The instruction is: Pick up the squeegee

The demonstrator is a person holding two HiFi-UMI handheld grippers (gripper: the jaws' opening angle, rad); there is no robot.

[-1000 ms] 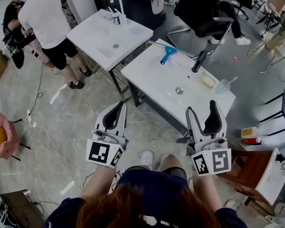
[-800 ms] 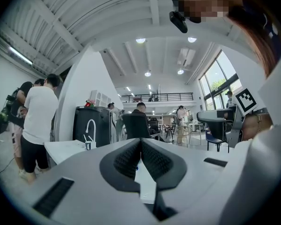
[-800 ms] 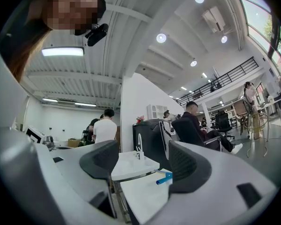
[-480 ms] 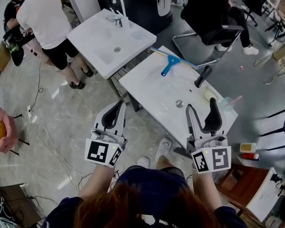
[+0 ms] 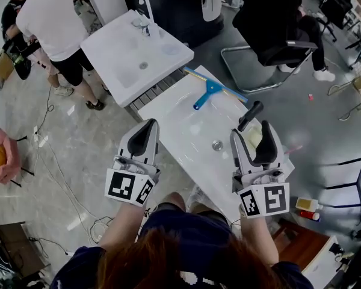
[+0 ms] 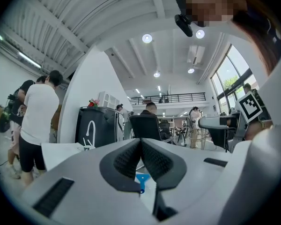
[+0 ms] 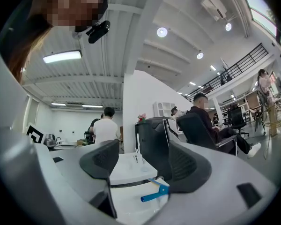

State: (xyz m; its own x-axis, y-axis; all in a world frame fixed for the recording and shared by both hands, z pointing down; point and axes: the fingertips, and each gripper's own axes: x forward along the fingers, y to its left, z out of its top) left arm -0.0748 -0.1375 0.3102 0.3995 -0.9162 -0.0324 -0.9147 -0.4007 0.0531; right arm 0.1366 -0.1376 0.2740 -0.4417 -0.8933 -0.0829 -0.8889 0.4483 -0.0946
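Blue-handled, the squeegee (image 5: 210,91) lay on the far rim of the white sink (image 5: 174,116), upper centre of frame, well apart from both tools. The left gripper (image 5: 145,132) was pinched closed on nothing; the right gripper (image 5: 253,136) stood parted and empty. A careless reach might clip the black tap (image 5: 250,114) or nudge the squeegee off the far edge.

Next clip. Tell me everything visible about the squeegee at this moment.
The squeegee is T-shaped: a blue, plastic-looking handle joined to a long, thin crossbar blade. It lies flat on the far part of the nearer white sink top, with the blade near the far edge and the handle pointing back toward the person and slightly left. It rests only on the sink top; nothing grips it.
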